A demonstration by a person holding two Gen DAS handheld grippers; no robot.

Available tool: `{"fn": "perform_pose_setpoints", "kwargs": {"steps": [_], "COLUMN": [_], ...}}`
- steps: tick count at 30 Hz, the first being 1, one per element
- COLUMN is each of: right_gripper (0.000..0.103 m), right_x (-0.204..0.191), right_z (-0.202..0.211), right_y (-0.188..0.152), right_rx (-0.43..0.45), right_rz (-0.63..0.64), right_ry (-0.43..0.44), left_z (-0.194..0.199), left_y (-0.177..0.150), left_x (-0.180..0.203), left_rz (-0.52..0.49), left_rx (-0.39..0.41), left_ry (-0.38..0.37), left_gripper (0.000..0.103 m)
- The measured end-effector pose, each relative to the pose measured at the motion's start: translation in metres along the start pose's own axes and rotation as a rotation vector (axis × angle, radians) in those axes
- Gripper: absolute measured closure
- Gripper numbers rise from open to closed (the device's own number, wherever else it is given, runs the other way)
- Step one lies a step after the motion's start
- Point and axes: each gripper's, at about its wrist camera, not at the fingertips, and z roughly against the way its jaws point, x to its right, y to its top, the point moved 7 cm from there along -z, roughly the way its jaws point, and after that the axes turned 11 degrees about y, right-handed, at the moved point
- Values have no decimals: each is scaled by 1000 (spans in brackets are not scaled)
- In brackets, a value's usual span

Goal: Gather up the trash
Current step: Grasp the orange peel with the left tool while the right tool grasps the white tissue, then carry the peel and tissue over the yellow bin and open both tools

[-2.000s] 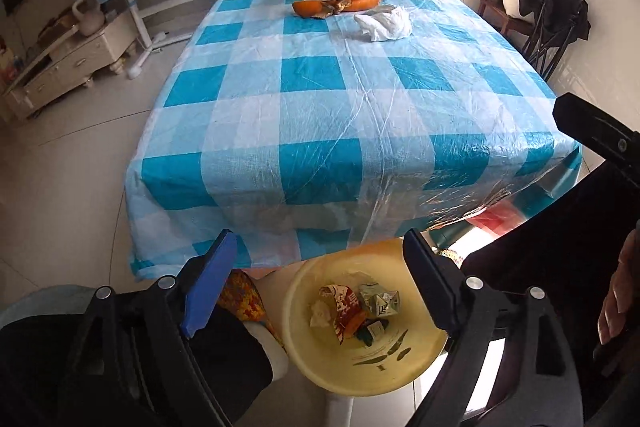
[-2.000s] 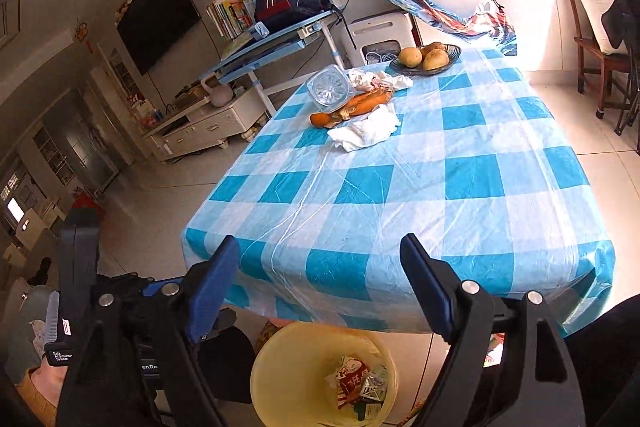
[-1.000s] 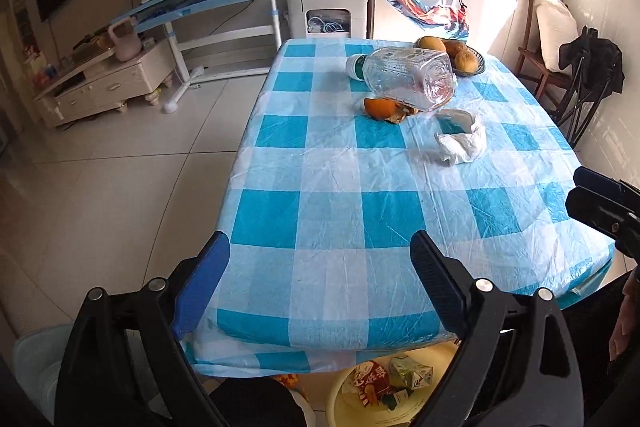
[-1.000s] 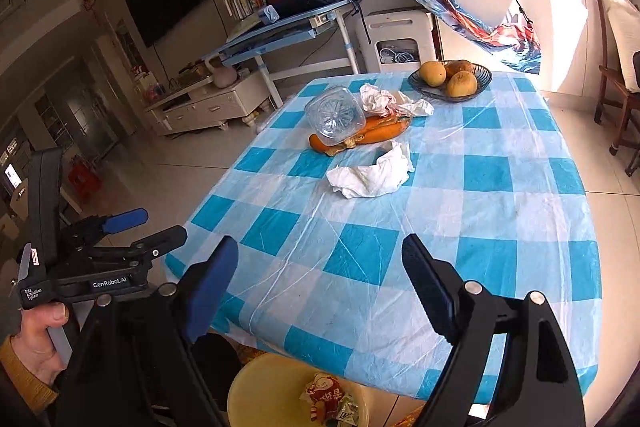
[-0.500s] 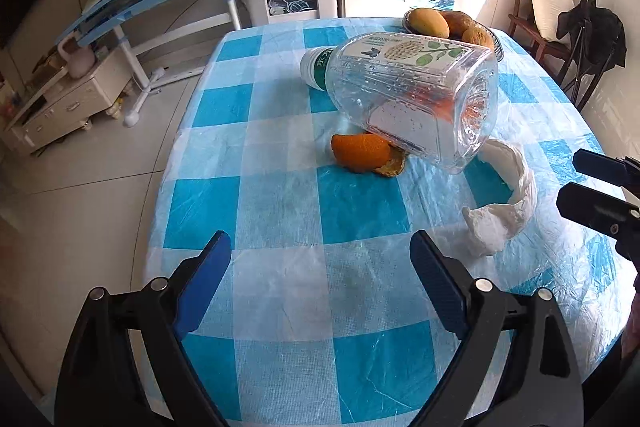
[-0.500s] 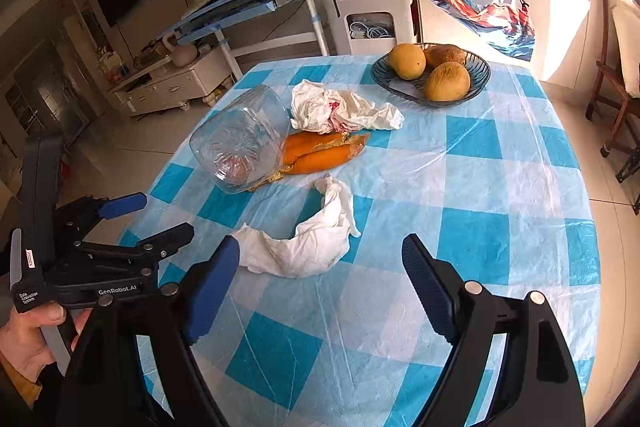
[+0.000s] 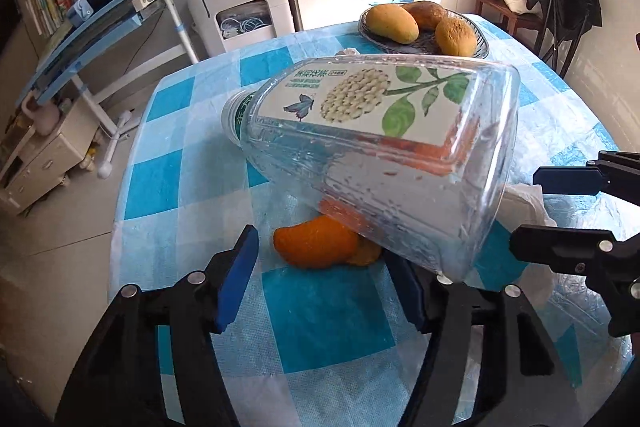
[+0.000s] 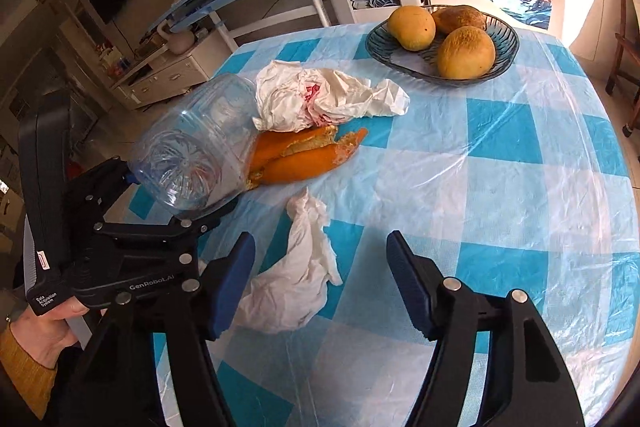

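Observation:
A big clear plastic bottle (image 7: 376,155) lies on its side on the blue checked table (image 7: 320,323), resting on orange peel (image 7: 316,245). My left gripper (image 7: 322,263) is low over the table with its jaws closing. The peel's end lies between its fingers with a gap on the left, and the bottle's base overhangs the right finger. In the right wrist view the bottle (image 8: 188,159) and peel (image 8: 304,157) lie left of centre. My right gripper (image 8: 320,259) is closing around a white tissue (image 8: 296,279), which lies against its left finger (image 8: 230,283). No pad visibly presses on anything.
A crumpled white wrapper with red print (image 8: 320,99) lies behind the peel. A dark fruit bowl (image 8: 508,39) holding three fruits stands at the far end. A hand (image 8: 44,331) holds the left gripper (image 8: 180,193). The right gripper (image 7: 532,211) shows at the left view's right edge.
Both grippers have moved forward and down over the table, close to the trash. Both pairs of jaws have narrowed. The yellow bin has dropped out of view.

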Motion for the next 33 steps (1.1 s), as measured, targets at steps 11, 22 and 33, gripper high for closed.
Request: {"fn": "perform_pose_setpoints", "kwargs": {"steps": [11,22,33], "right_gripper": [55,84,84], "right_x": [-7,-15,-37], "right_z": [3,16,40], "right_y": [-11,-23,-45], "right_rx": [-32,-19,54], "right_rz": [23,8,-35], "right_ry": [7,34,123], "left_z": [25,63,100], "left_y": [-33,-62,-85], "left_x": [-2,-19,-23], "left_rz": [46,105,176], "left_rx": [-70,-59,-19], "left_ry": [-130,-142,-110], "left_gripper": [89,89,89]}}
